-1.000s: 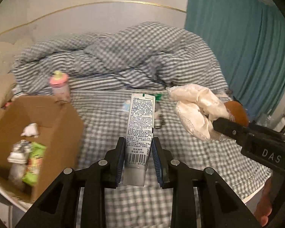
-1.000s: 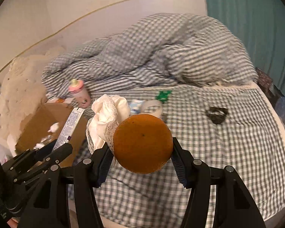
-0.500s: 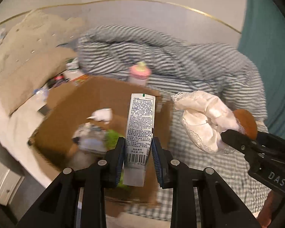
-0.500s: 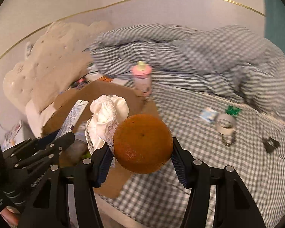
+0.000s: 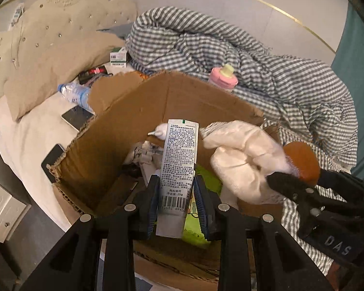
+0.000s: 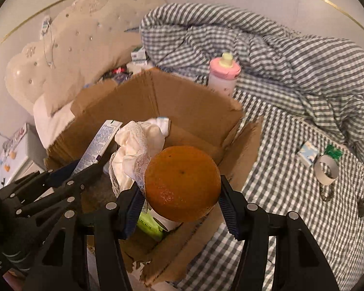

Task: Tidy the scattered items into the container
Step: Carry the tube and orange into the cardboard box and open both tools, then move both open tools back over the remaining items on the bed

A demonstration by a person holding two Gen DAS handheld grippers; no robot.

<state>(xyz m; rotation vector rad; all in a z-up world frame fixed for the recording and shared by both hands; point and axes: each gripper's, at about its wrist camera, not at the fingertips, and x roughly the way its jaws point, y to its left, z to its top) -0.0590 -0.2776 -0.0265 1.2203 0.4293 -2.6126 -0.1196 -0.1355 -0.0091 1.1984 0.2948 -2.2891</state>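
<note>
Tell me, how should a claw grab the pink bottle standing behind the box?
Probably around the pink bottle's straight white body, below the wider pink cap. It stands upright, so come level from the open checked-sheet side; the cardboard box blocks the other.

A bedroom in a home, with the bed in use.

A cream tufted headboard (image 5: 48, 24) with stud buttons stands against a pale wall, a rumpled grey-checked duvet (image 6: 267, 48) lies heaped on a matching sheet, and a teal curtain (image 5: 351, 77) hangs at one side (a white drawer unit (image 5: 2, 213) sits by the bed); phones, a water bottle and small boxes lie near the beige pillow (image 5: 53, 72).
</note>
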